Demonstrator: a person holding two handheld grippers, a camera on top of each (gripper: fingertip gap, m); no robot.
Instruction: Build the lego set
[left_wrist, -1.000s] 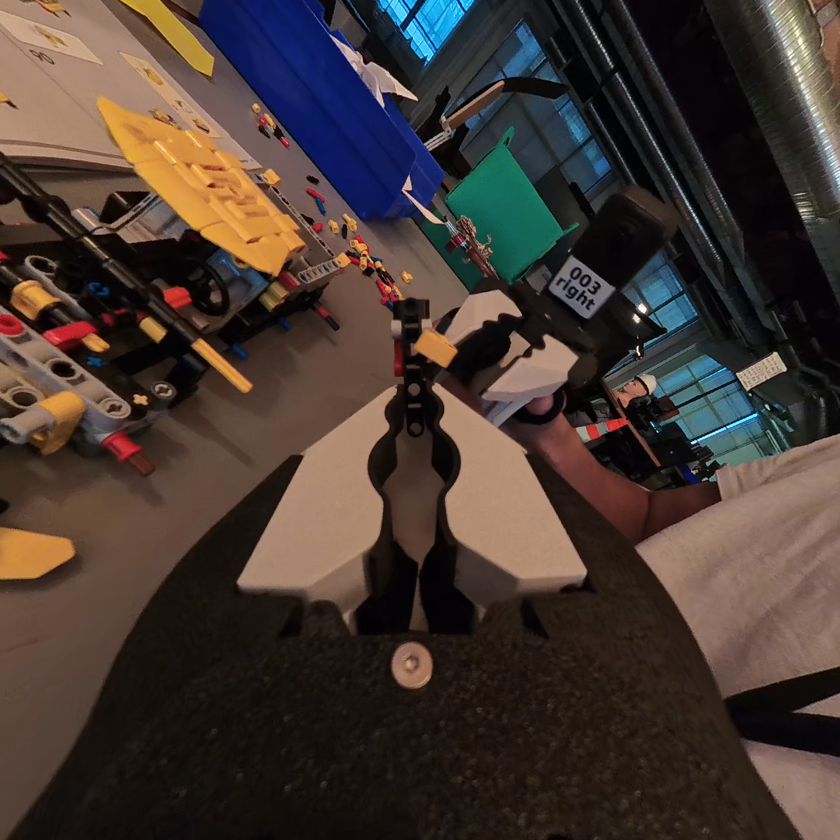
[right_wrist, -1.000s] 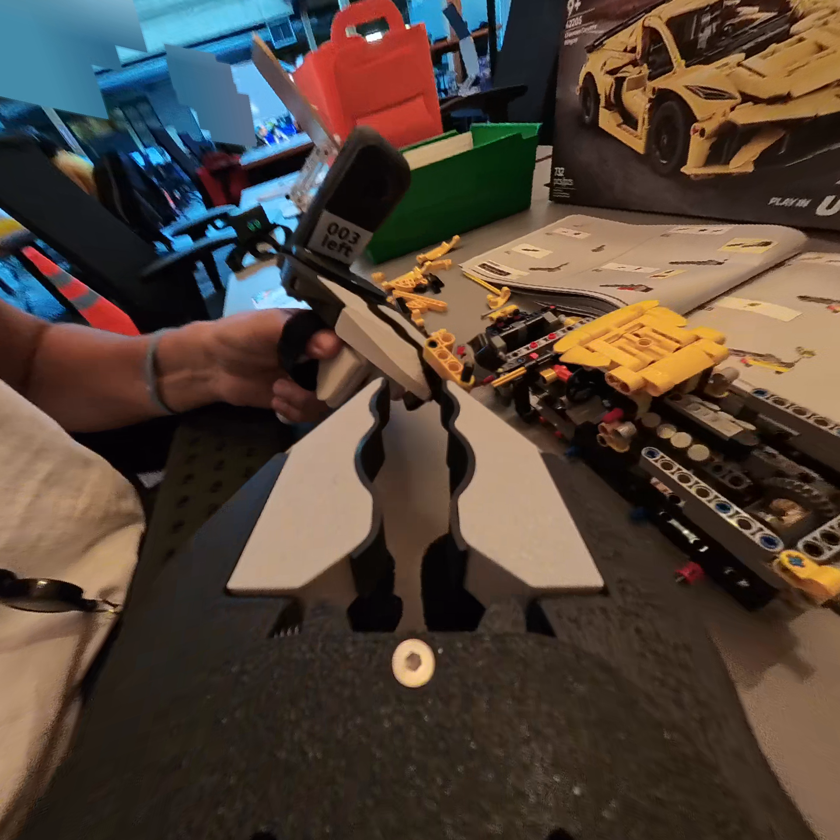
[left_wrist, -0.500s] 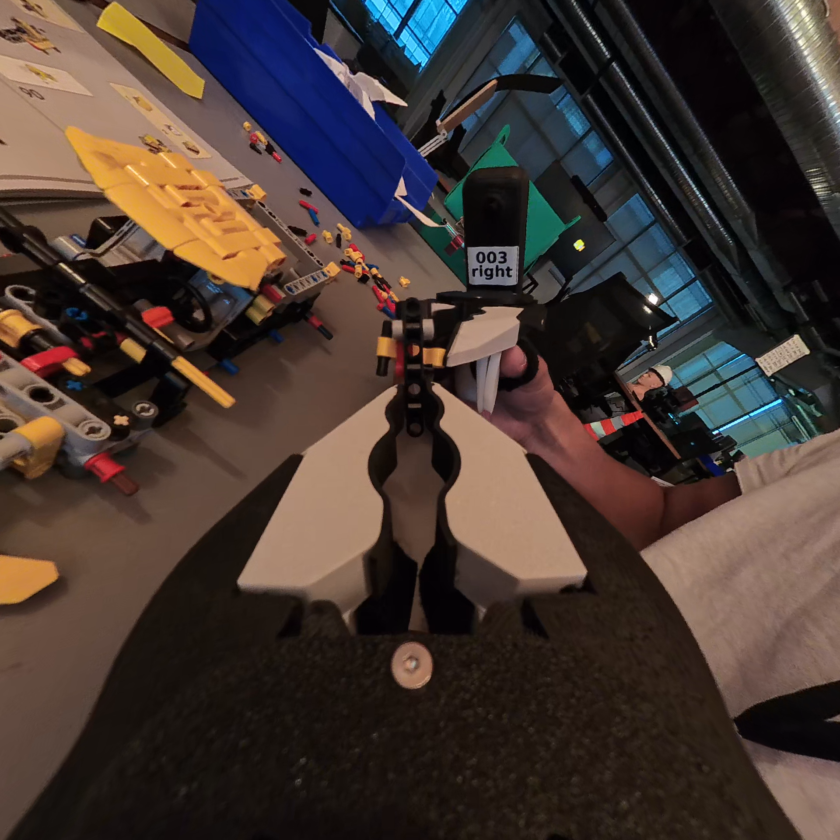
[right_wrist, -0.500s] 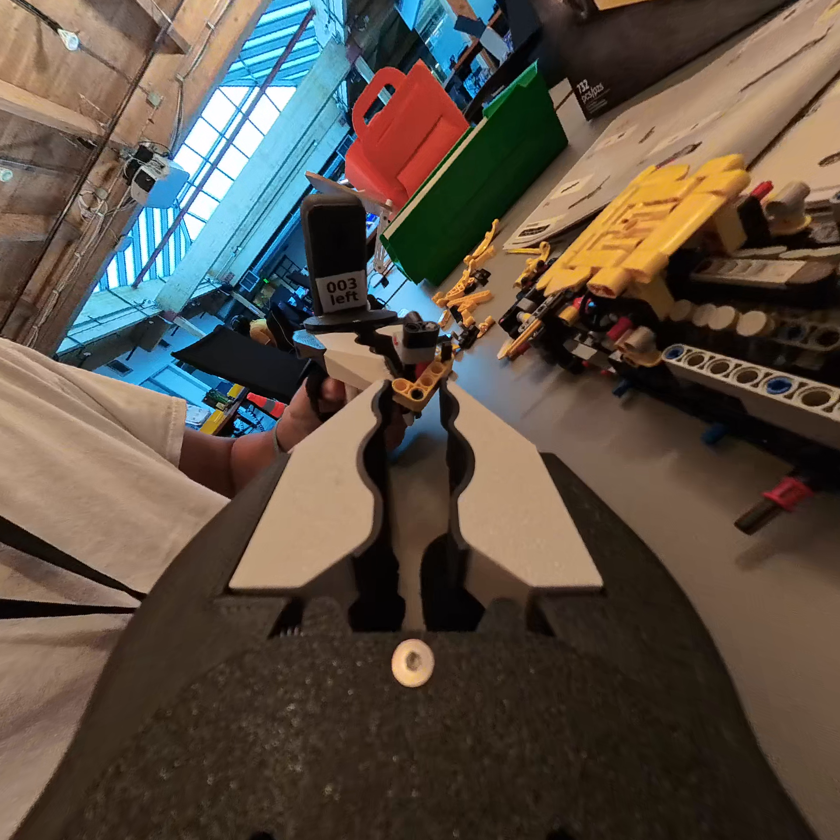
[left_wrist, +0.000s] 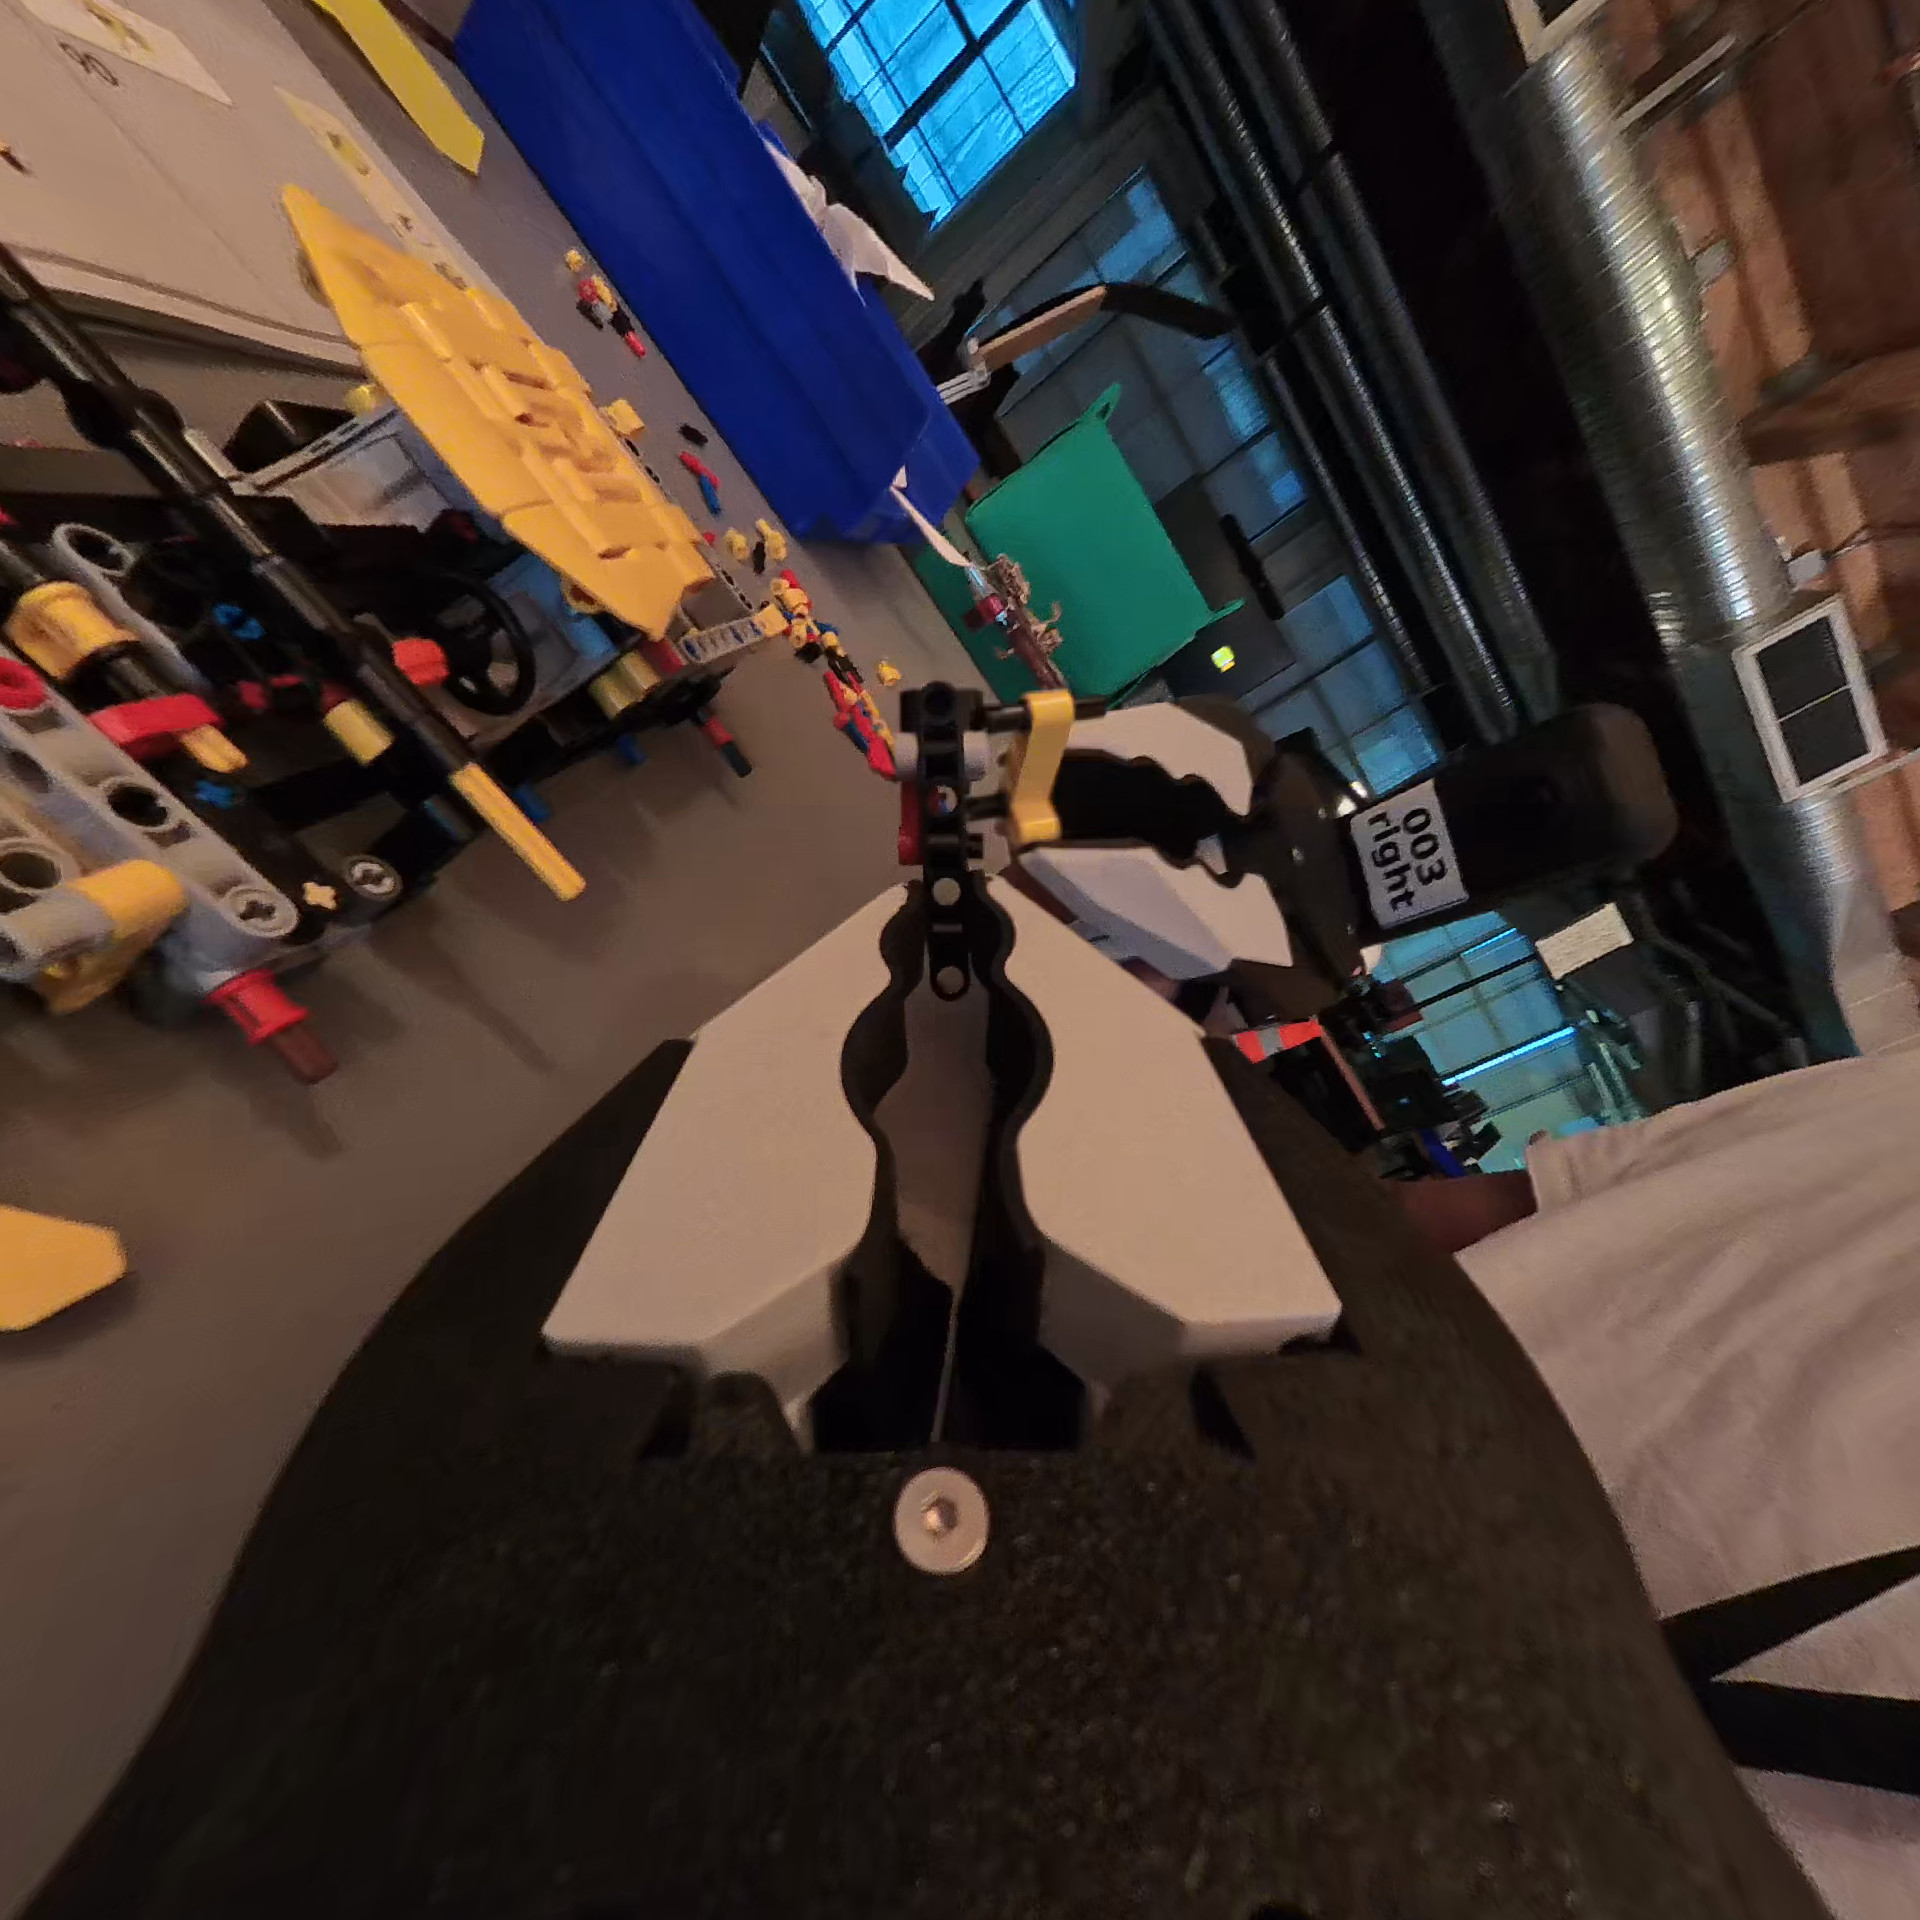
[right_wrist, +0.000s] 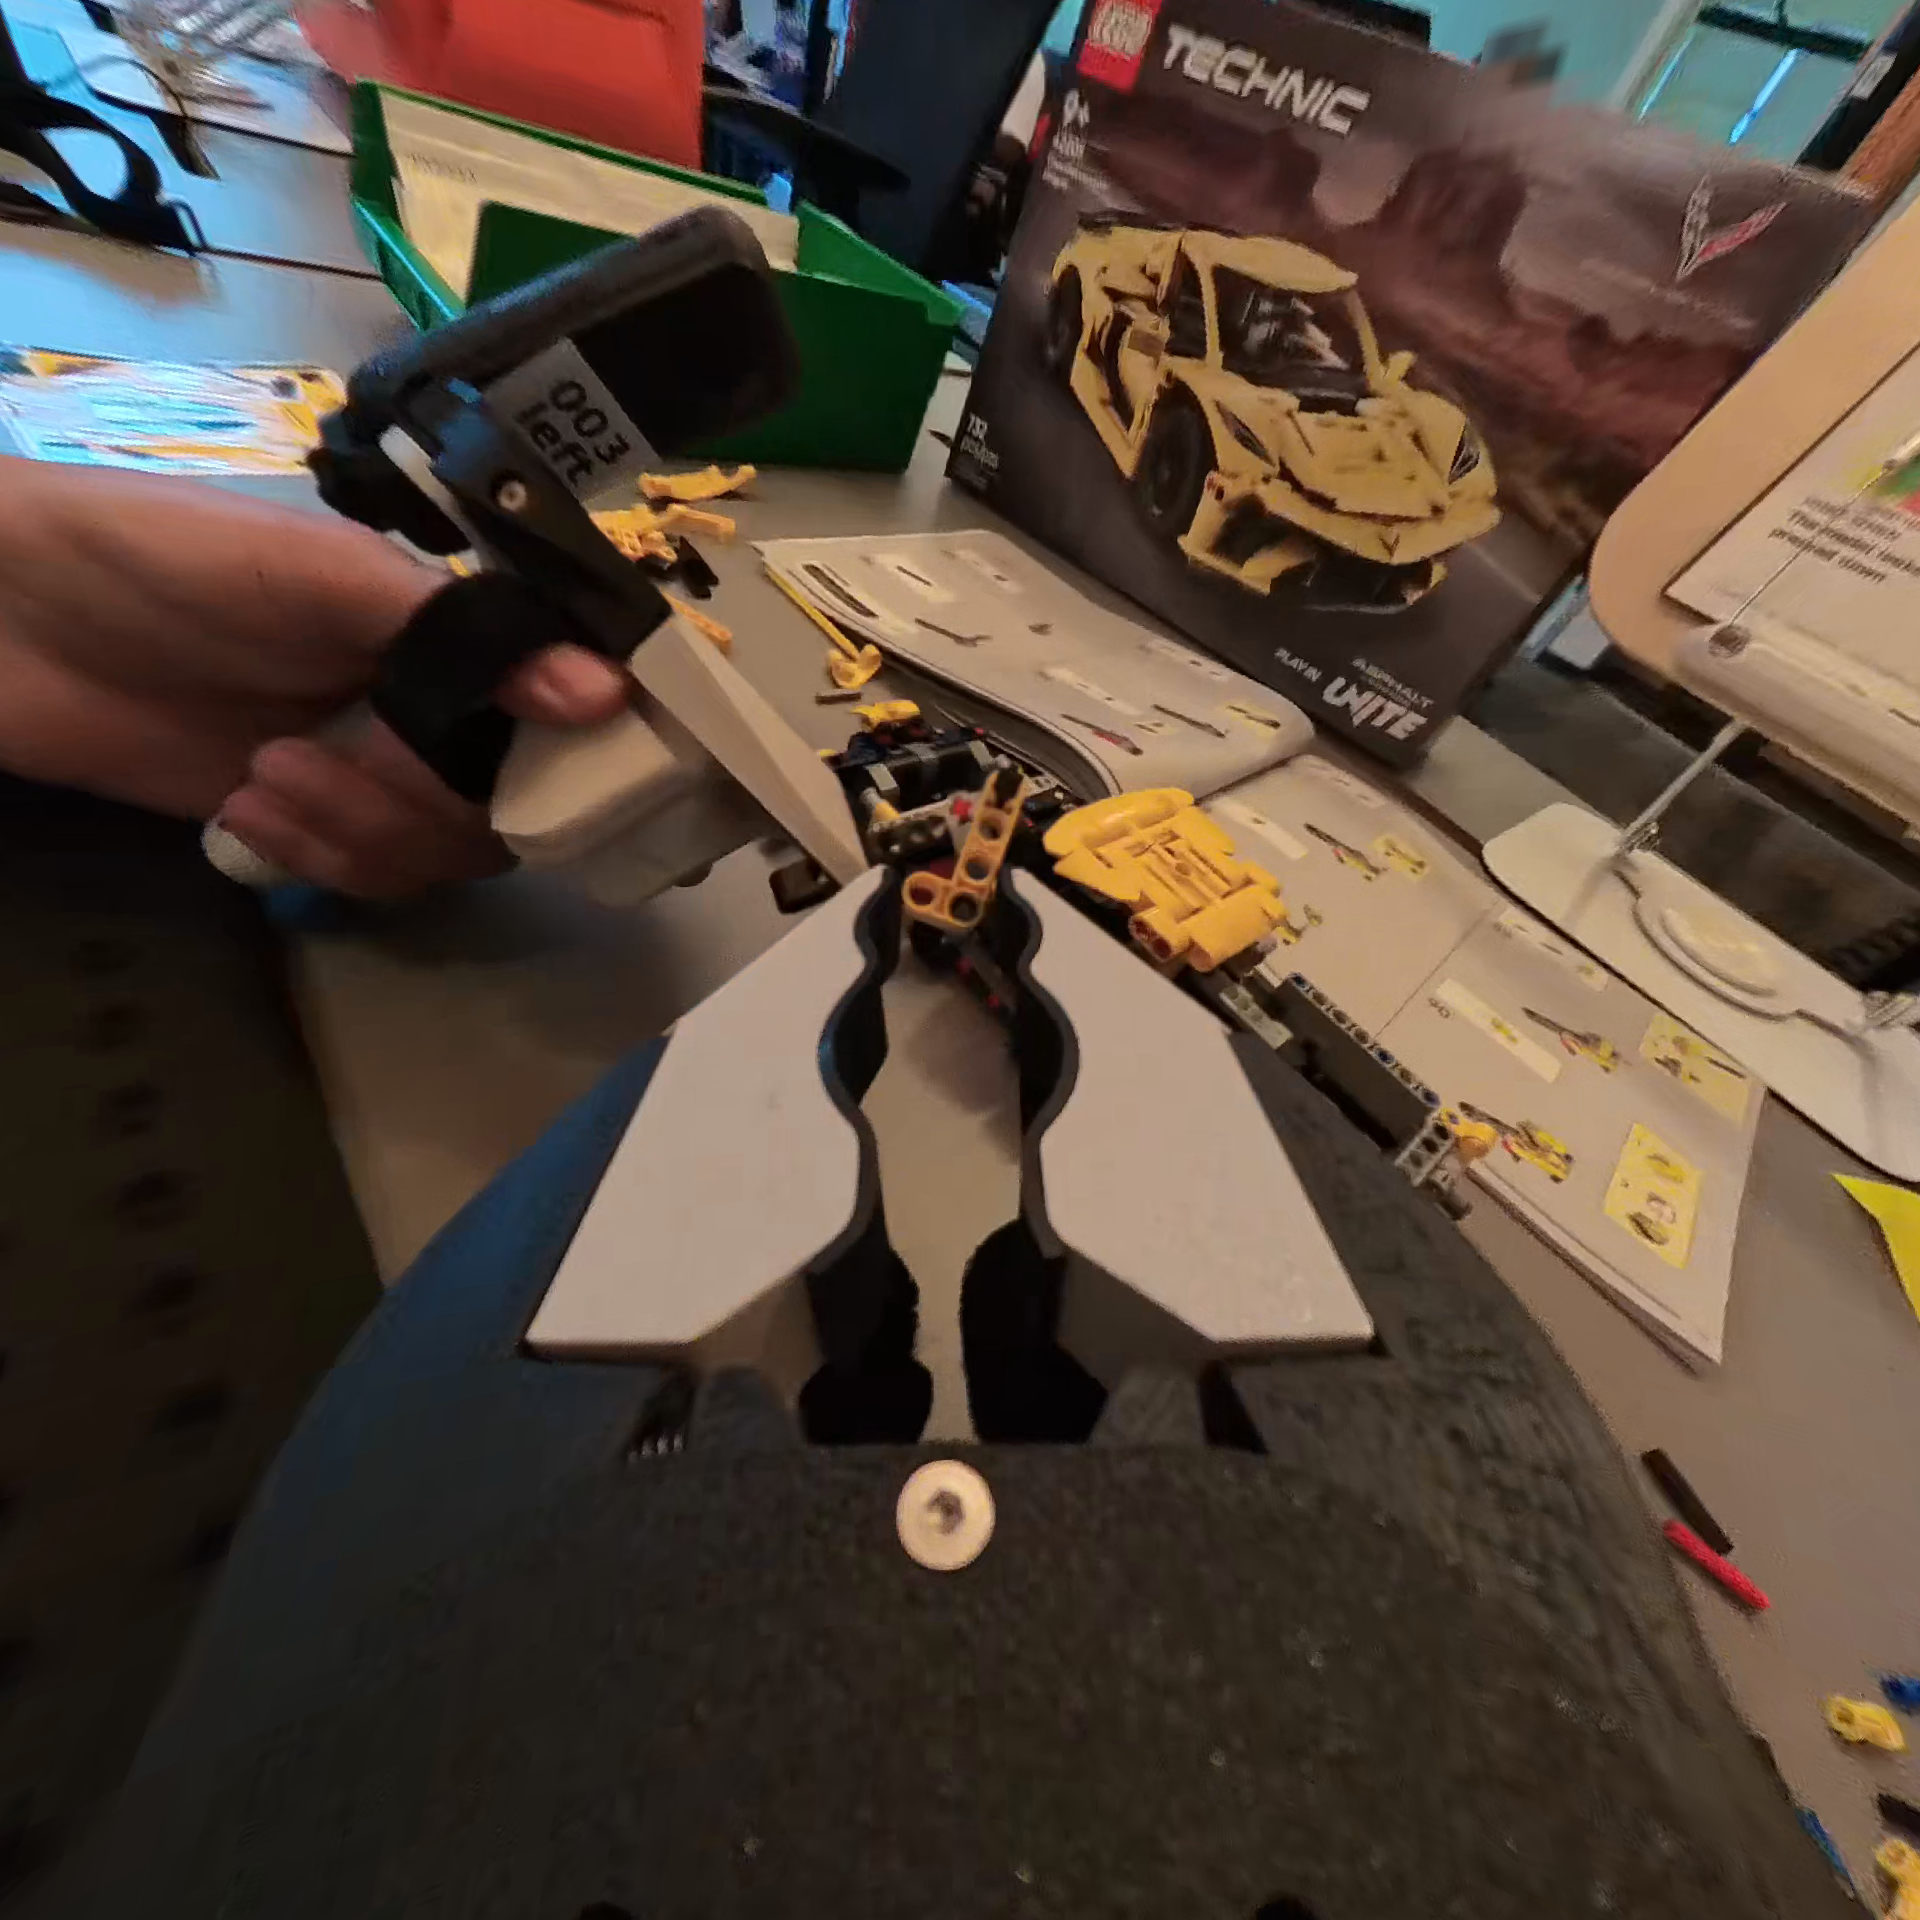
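Both grippers, left gripper (left_wrist: 948, 914) and right gripper (right_wrist: 956, 904), pinch one small assembly (left_wrist: 961, 790) above table (left_wrist: 665, 997).

Right claw (left_wrist: 1049, 800) rolled sideways, turning the yellow beam (right_wrist: 971, 868) upright

**A:** What sort of place is this?

**B:** A workshop or maker space in an old industrial hall. A ribbed metal duct (left_wrist: 1621, 343) and dark pipes (left_wrist: 1340, 343) run overhead past tall gridded windows (left_wrist: 935, 94), beside brick wall (left_wrist: 1829, 260).

**A:** And lower down?

**B:** A grey worktable (right_wrist: 499, 1018), with a blue bin (left_wrist: 727, 270) and green bin (right_wrist: 831, 343) at its far side.
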